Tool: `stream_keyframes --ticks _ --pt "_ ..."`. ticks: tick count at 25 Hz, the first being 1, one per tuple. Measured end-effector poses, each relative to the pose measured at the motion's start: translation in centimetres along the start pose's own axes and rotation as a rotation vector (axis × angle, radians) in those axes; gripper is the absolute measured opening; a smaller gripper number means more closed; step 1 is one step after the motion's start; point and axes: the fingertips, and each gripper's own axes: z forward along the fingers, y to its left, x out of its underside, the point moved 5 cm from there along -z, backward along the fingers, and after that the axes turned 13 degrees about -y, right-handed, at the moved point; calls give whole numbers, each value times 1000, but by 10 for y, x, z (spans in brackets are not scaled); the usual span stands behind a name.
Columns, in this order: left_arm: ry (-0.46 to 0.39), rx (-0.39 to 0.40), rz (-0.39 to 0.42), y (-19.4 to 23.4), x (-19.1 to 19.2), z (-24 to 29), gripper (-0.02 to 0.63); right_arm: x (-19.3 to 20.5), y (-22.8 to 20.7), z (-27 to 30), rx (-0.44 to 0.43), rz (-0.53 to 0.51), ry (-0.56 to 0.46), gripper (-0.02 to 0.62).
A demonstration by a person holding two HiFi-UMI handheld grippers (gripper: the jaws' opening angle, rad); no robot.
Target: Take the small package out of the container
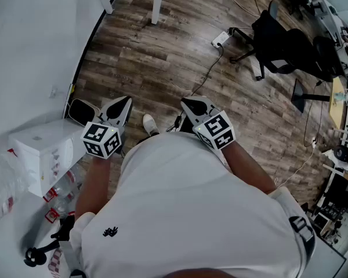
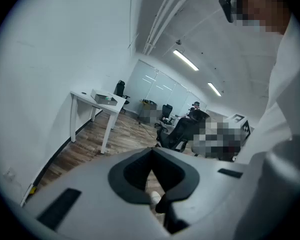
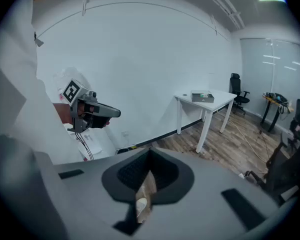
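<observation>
The wooden floor (image 1: pixel 180 45) fills the head view from 10 to 3 o'clock, and the person's white shirt (image 1: pixel 191 213) covers 4 to 7. At 9 o'clock a white box (image 1: pixel 43 149), probably the container, sits on a white worktop (image 1: pixel 6 239). Clear plastic bags (image 1: pixel 3 181) and red-and-white packets (image 1: pixel 53 197) lie just beside it at 8 o'clock. The left gripper (image 1: pixel 126 101) and right gripper (image 1: pixel 187 102) hang at centre, aimed at the floor, well apart from the box. Each gripper view shows its 2 jaws closed tip to tip on nothing.

I judge the task not begun. The next move is to turn toward 9 o'clock, part 1 gripper's jaws and reach for the box. Its inside is hidden, so I cannot tell whether the small package lies there or is 1 of those packets. The worktop is cut off at the frame edge.
</observation>
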Motion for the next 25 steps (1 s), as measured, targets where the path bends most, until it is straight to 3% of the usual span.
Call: stream_keyframes --ticks 7,11,18,25 --pt "35 64 22 -9 2 28 6 -1 -12 -4 23 19 -9 6" --pt "25 62 42 -21 -8 60 6 5 -36 -6 1 35 -16 6" --pt "58 8 48 -30 -24 117 6 -17 -106 15 -62 47 -73 6" --pt "62 -47 81 -25 -45 199 8 -28 -194 18 -72 58 -124 9"
